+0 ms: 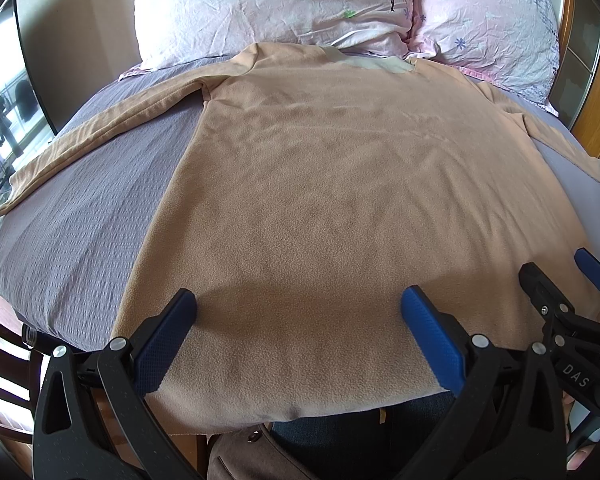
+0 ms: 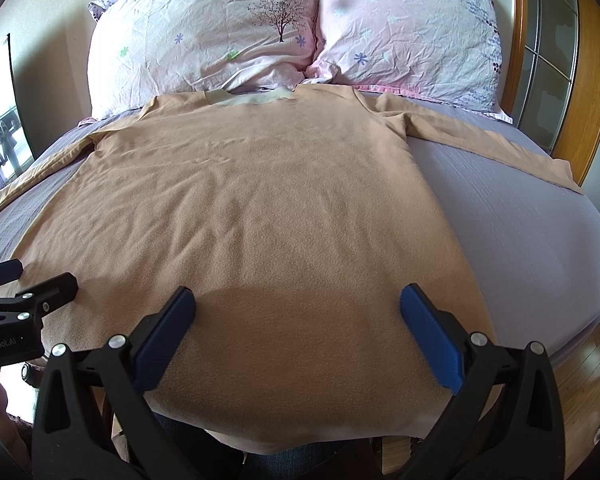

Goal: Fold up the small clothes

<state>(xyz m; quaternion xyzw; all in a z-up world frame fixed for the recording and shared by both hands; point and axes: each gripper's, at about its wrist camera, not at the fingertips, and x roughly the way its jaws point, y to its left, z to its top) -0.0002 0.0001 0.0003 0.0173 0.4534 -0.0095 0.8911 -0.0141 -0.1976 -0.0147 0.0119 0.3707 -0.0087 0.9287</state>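
A tan long-sleeved fleece shirt (image 1: 320,184) lies flat on the bed, collar toward the pillows, both sleeves spread out sideways; it also shows in the right wrist view (image 2: 260,208). My left gripper (image 1: 298,300) is open and empty, hovering over the shirt's hem near its left side. My right gripper (image 2: 298,300) is open and empty over the hem near its right side. The right gripper also shows in the left wrist view (image 1: 556,268), and the left gripper in the right wrist view (image 2: 32,276). The hem hangs over the bed's near edge.
The bed has a grey-purple cover (image 1: 92,216). Two pink floral pillows (image 2: 220,36) lean at the head. A wooden frame with glass panels (image 2: 548,64) stands at the right. A window (image 1: 0,120) is at the left. A person's jeans (image 1: 340,436) are below the hem.
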